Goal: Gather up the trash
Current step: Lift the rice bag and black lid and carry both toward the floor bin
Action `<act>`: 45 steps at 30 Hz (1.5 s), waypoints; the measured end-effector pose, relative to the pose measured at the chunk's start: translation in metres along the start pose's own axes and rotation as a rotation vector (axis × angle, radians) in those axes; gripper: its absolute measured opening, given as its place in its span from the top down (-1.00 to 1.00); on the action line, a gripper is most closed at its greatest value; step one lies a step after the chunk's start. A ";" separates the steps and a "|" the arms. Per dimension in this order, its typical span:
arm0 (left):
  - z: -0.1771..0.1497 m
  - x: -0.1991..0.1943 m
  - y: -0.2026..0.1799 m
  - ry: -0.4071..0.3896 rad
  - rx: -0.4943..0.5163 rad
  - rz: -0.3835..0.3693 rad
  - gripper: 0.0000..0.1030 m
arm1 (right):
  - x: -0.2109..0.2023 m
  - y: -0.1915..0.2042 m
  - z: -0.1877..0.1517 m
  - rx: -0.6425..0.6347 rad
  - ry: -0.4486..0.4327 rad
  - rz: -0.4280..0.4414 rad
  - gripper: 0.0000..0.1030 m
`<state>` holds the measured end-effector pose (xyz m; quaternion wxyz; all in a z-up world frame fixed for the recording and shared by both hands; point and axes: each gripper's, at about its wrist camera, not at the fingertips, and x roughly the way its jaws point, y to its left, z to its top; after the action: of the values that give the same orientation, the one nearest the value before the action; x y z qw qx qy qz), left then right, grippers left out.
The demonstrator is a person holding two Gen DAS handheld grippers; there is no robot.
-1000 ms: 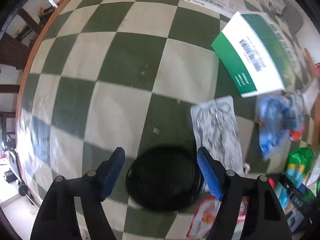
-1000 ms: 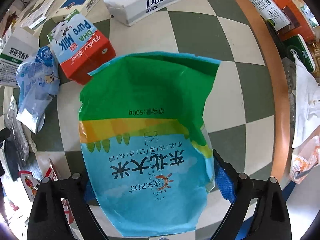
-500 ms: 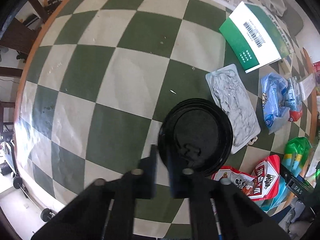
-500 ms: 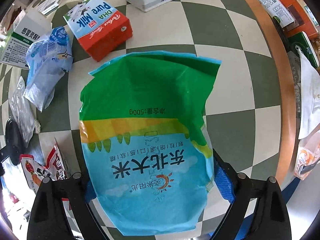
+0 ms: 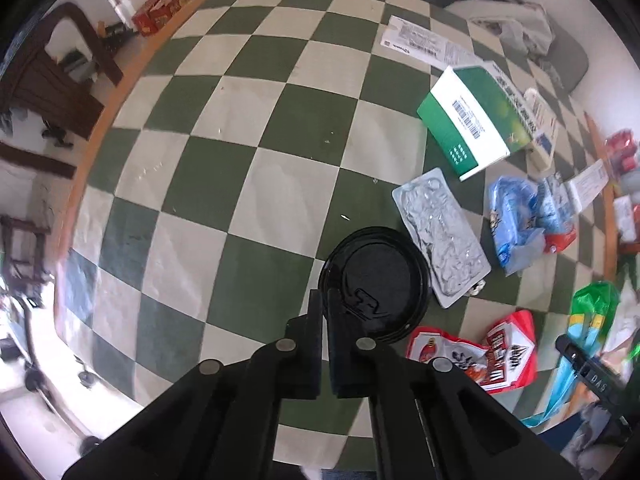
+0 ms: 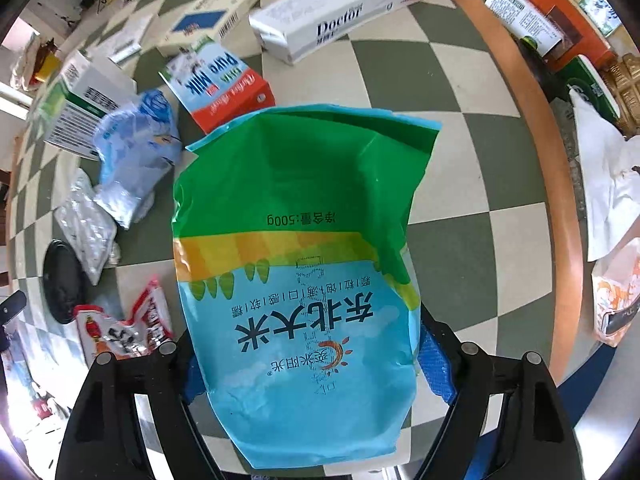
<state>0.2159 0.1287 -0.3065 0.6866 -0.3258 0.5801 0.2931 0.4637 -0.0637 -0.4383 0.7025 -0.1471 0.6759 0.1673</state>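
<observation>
In the left wrist view, the left gripper [image 5: 325,312] sits low in the frame with its two black fingers pressed nearly together, pinching the near rim of a round black plastic lid [image 5: 378,284] that is held over a green-and-cream checkered tabletop [image 5: 224,184]. Just right of the lid lies a crumpled silver foil blister sheet [image 5: 440,236], and below that, toward the lower right, a red and white snack wrapper [image 5: 476,352]. Farther right are a crinkled light-blue plastic bag [image 5: 516,224] and, above it, a green and white cardboard box [image 5: 476,116] with a barcode; a white printed slip [image 5: 424,46] lies beyond it near the top. An orange-brown wooden rim [image 5: 92,136] edges the table at the left, with dark wooden furniture [image 5: 52,80] past it in the upper left. In the right wrist view, the right gripper [image 6: 310,364] spreads its blue-padded fingers wide around a large blue, yellow and green rice bag [image 6: 296,272], which fills the centre of the frame and is clamped between them. Behind the bag stand a red and white milk carton [image 6: 220,88] and a long white box marked "Doctor" [image 6: 340,16] at the top, with assorted boxes [image 6: 532,12] beyond the table's edge at the upper right.
</observation>
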 end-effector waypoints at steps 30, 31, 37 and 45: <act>0.001 -0.014 -0.016 -0.134 0.066 0.069 0.97 | -0.072 -0.044 0.003 -0.021 -0.053 0.044 -0.63; 0.003 -0.015 -0.016 -0.143 0.070 0.070 0.97 | -0.075 -0.045 0.003 -0.018 -0.057 0.052 -0.63; 0.004 -0.034 -0.002 -0.202 0.099 0.110 0.97 | -0.107 -0.033 -0.018 -0.022 -0.101 0.097 -0.63; -0.054 -0.060 0.040 -0.236 0.166 0.097 0.97 | -0.145 0.018 -0.088 -0.009 -0.161 0.144 -0.63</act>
<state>0.1426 0.1097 -0.2576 0.7596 -0.2028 0.5329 0.3130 0.3722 -0.0909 -0.2972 0.7400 -0.0871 0.6254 0.2316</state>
